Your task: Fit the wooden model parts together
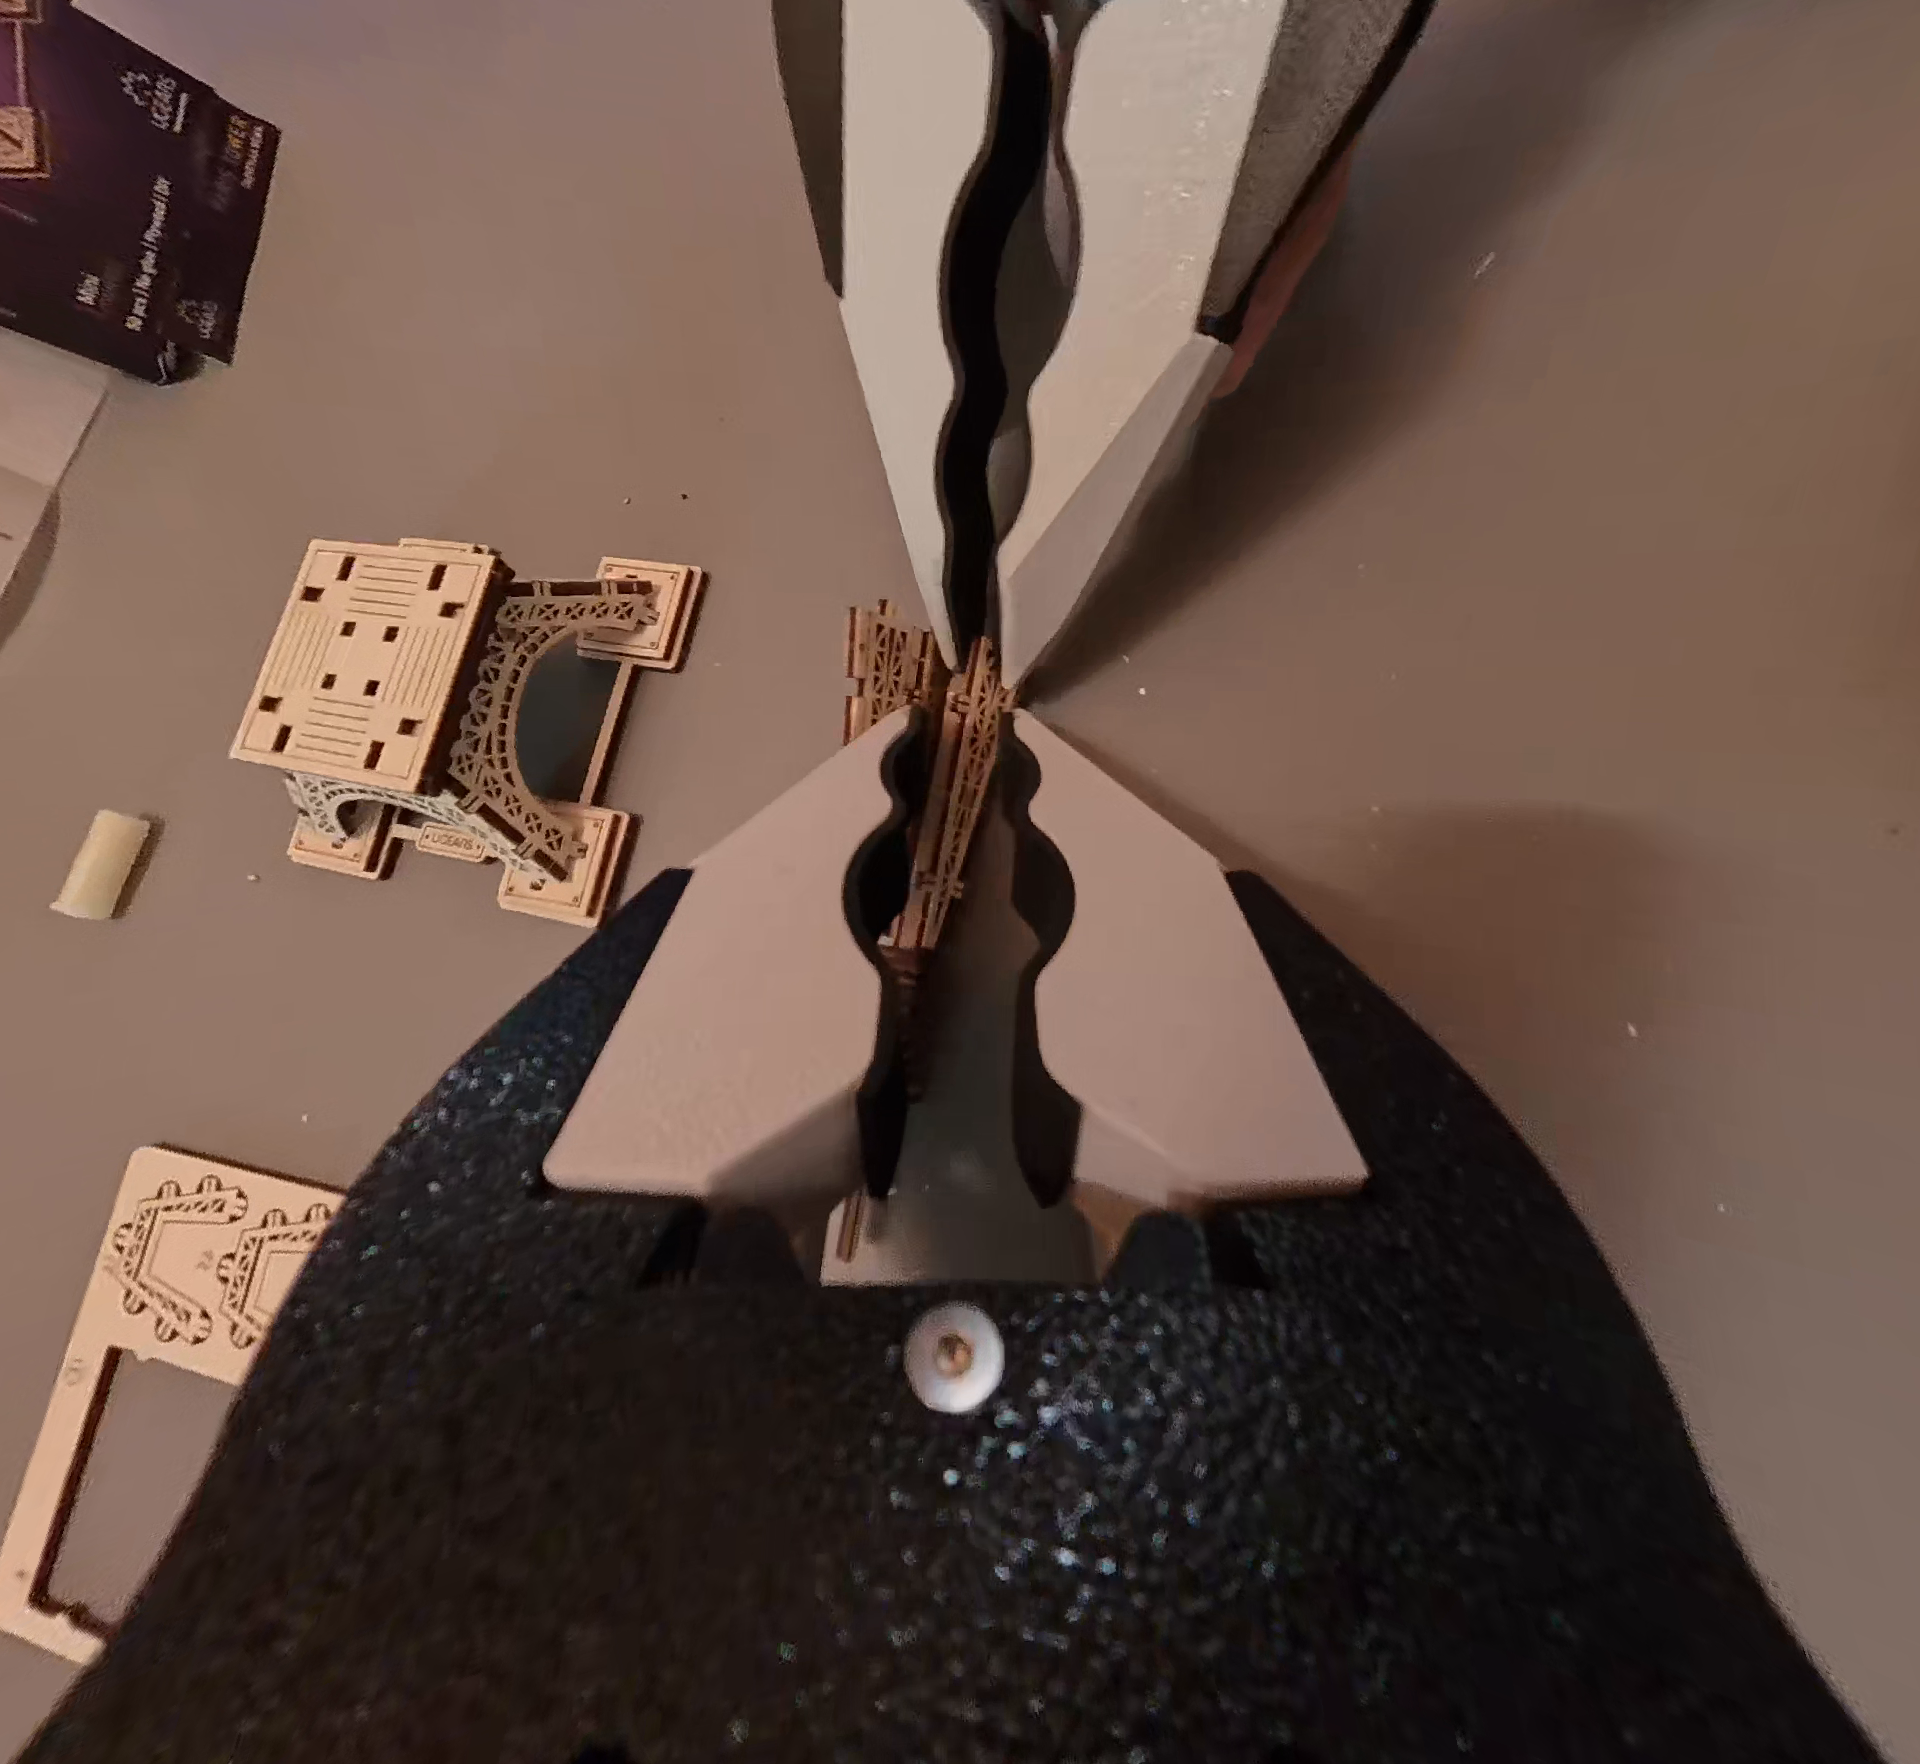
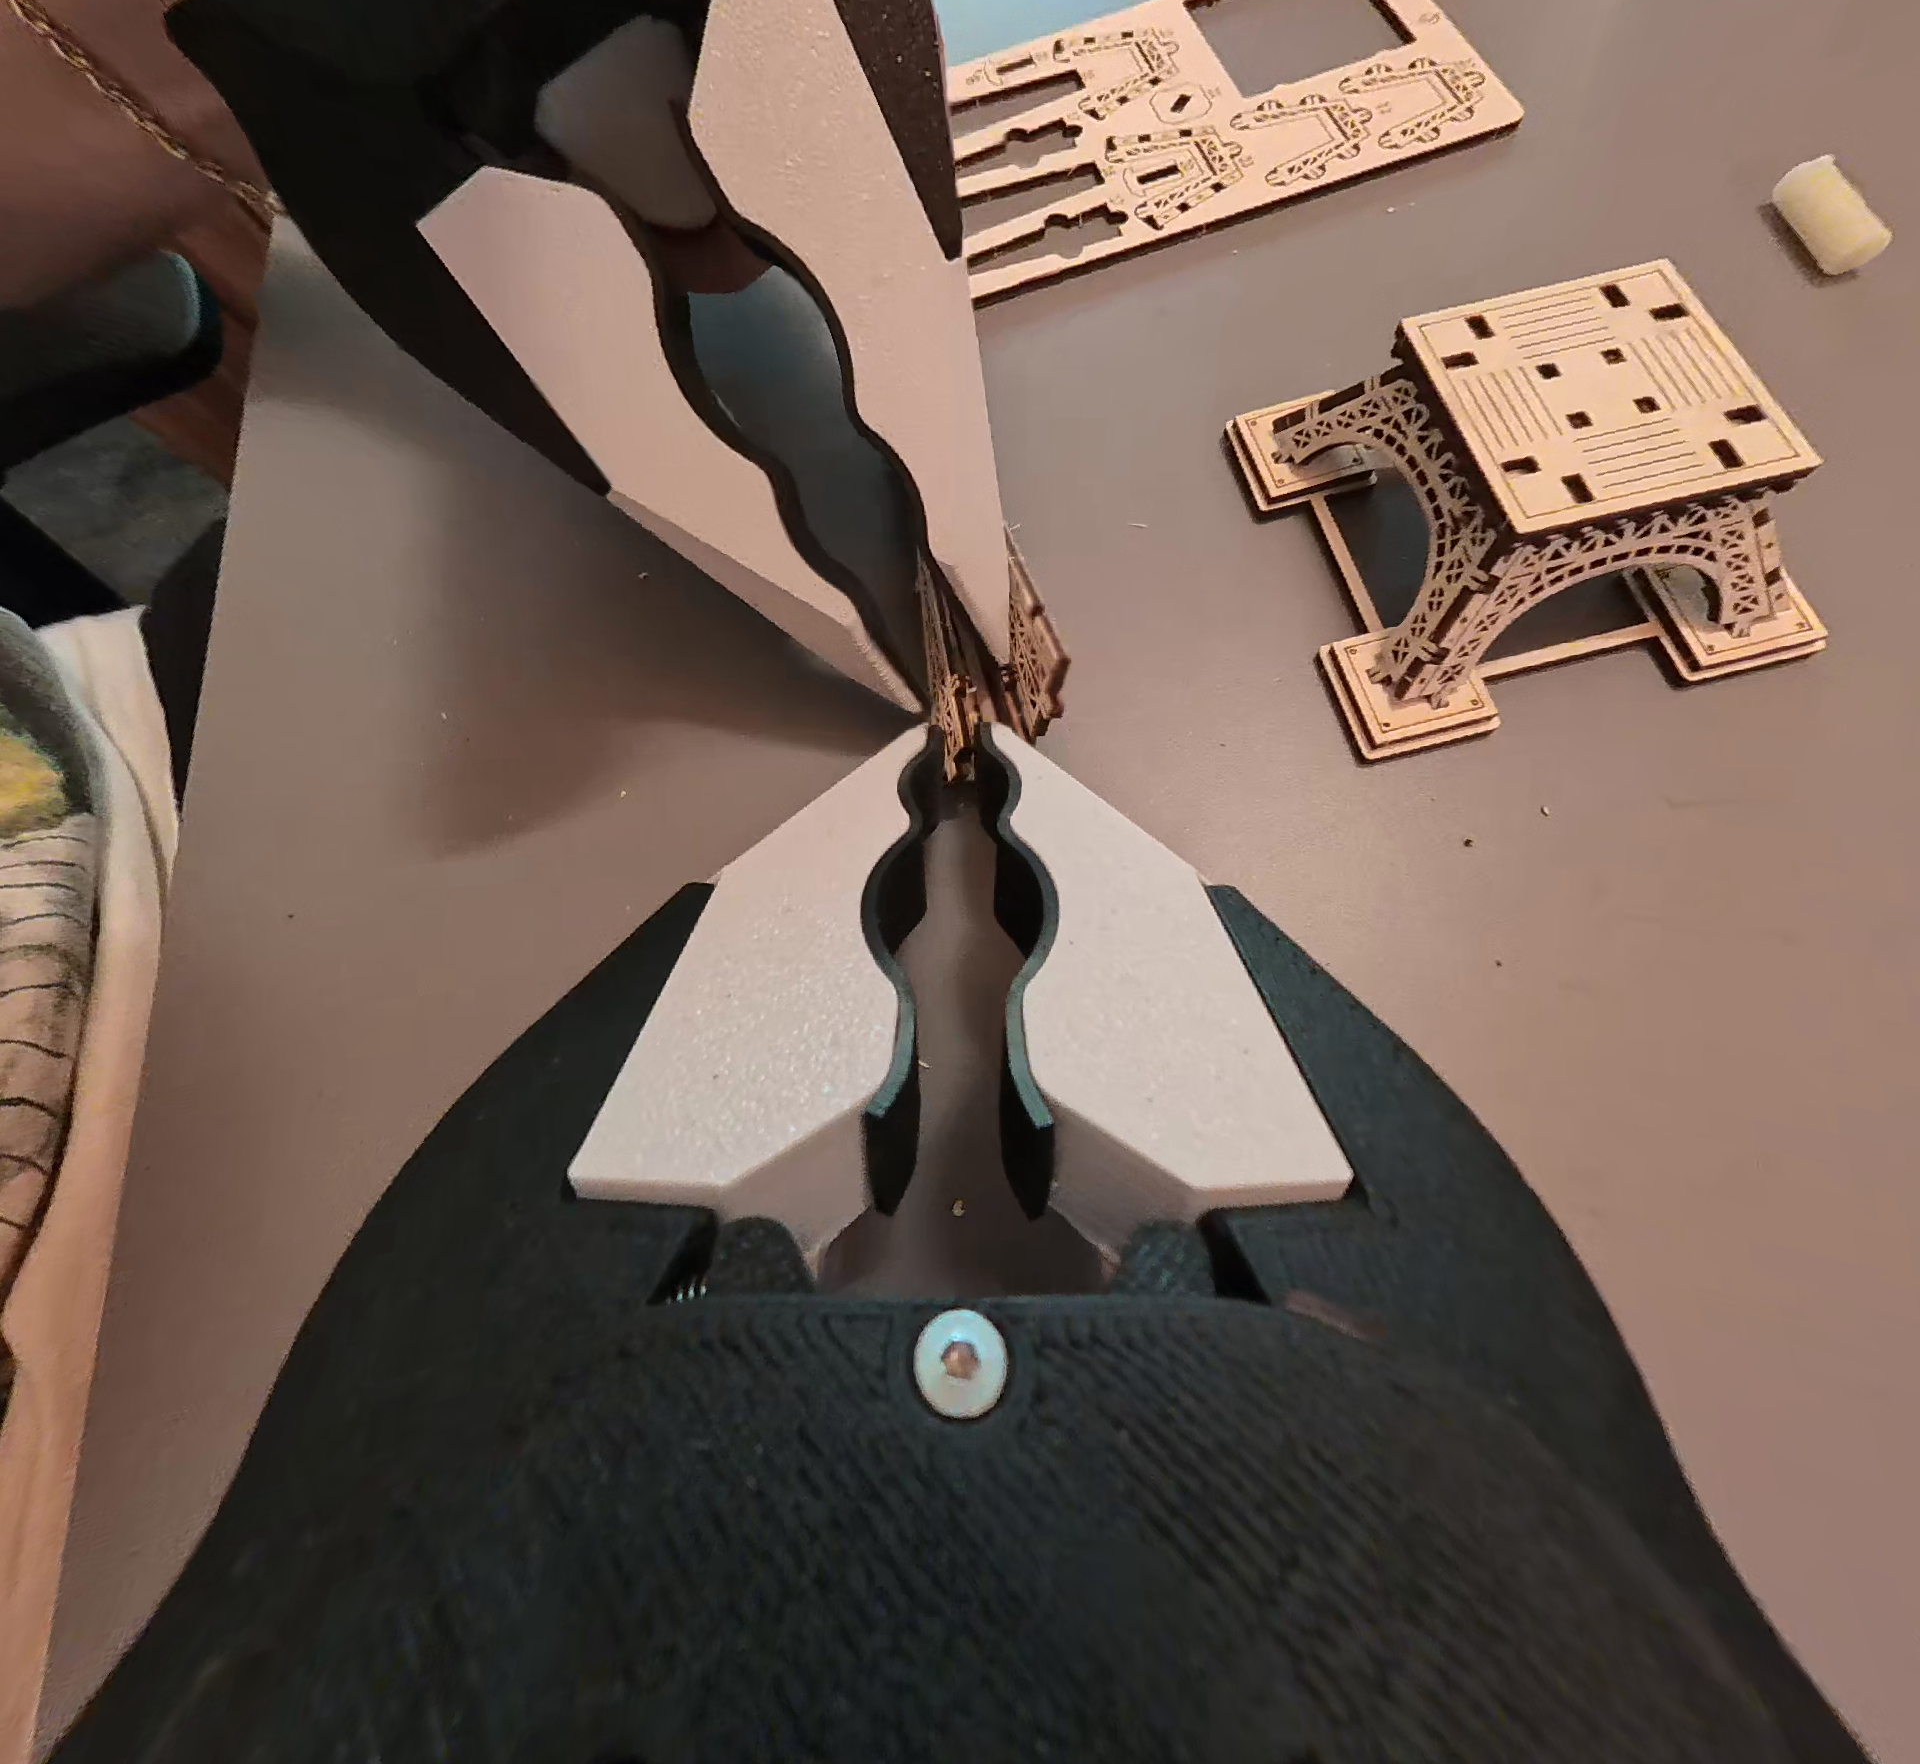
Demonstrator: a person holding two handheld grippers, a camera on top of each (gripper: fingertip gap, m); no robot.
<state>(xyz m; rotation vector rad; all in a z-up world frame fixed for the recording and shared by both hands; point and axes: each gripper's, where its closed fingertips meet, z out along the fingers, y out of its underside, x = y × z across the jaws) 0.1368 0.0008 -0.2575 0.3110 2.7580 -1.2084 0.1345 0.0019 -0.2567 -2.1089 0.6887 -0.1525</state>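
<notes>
Centre frame, left gripper and right gripper both pinch the lattice piece tip-to-tip, so press gently, keep tabs aligned, don't twist.

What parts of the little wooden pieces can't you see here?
- Lattice piece, left wrist view: lower end hidden between the left gripper fingers.
- Where the pieces meet, right wrist view: too small, covered by right gripper tips.
- Parts sheet: cut off by the picture edge.

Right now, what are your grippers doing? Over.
Left gripper shut on lattice piece. Right gripper shut on same piece, tip to tip. Tower base off to the side, nothing blocking.
</notes>
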